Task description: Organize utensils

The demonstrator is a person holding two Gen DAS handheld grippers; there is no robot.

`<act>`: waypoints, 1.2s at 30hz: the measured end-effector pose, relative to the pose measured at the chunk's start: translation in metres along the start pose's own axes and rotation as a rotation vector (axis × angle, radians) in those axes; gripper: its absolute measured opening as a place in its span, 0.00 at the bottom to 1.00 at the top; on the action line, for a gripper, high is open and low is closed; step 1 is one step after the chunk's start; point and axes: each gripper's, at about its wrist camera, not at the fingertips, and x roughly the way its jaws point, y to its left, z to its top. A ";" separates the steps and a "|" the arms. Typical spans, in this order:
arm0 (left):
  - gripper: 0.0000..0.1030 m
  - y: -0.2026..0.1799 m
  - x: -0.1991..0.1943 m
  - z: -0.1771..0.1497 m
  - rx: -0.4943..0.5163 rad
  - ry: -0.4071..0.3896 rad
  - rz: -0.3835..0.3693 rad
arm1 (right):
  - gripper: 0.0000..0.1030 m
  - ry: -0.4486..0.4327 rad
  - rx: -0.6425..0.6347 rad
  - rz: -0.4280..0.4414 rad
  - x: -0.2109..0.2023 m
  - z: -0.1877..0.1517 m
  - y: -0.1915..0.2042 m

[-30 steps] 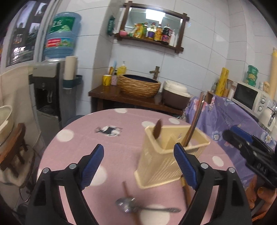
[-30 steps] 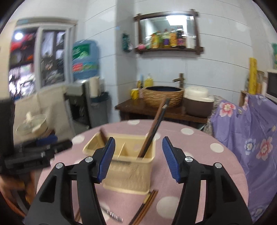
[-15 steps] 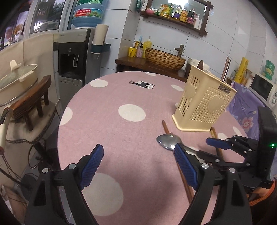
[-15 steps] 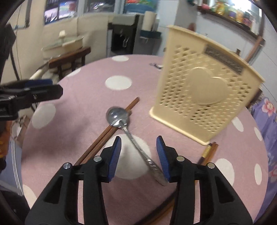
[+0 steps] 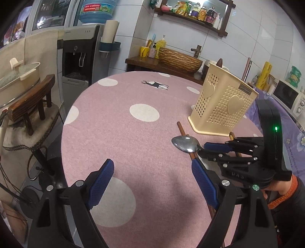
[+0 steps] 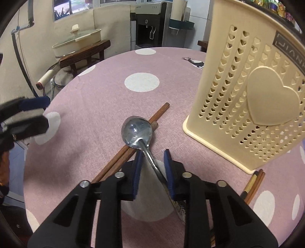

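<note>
Lying bowl-up across chopsticks (image 6: 122,158), shiny spoon (image 6: 137,131) between closing right claw (image 6: 152,167)

Cream utensil holder (image 5: 223,106): dark nameplate near top rim reads "JIANHAO", seen upside down in left wrist view; right wrist view shows only part, "JIANH…". Water bottle (image 5: 96,11) on dispenser: red label band w/ "96000", chars before it unclear; green band below too small to read. Right gripper (image 5: 202,150) body: embossed letters, approx "DAS", not sure. Shelf bottle labels unreadable.
</note>
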 end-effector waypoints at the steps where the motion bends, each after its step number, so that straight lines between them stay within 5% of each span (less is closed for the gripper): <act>1: 0.80 0.000 0.000 -0.001 0.003 0.003 -0.001 | 0.14 0.003 0.011 0.011 0.000 0.000 0.000; 6: 0.80 -0.001 0.000 -0.004 -0.002 0.006 -0.011 | 0.06 -0.010 0.108 0.055 -0.007 -0.002 -0.002; 12: 0.80 -0.003 0.002 -0.004 -0.001 0.012 -0.018 | 0.06 -0.047 0.472 0.212 -0.030 -0.021 -0.029; 14: 0.80 -0.005 0.003 -0.005 0.004 0.014 -0.022 | 0.06 -0.046 0.547 0.183 -0.036 -0.033 -0.031; 19: 0.80 -0.011 0.007 -0.008 0.015 0.028 -0.020 | 0.06 -0.107 0.601 -0.058 -0.062 -0.065 -0.019; 25: 0.80 -0.021 0.015 -0.012 0.042 0.059 -0.009 | 0.07 -0.097 0.651 -0.063 -0.057 -0.084 -0.008; 27: 0.80 -0.026 0.017 -0.015 0.070 0.069 0.003 | 0.13 -0.106 0.657 -0.048 -0.058 -0.085 -0.004; 30: 0.80 -0.031 0.019 -0.019 0.099 0.085 0.022 | 0.41 -0.140 0.669 -0.013 -0.064 -0.088 -0.003; 36: 0.80 -0.033 0.023 -0.021 0.105 0.106 0.026 | 0.43 -0.154 0.687 -0.054 -0.076 -0.098 -0.010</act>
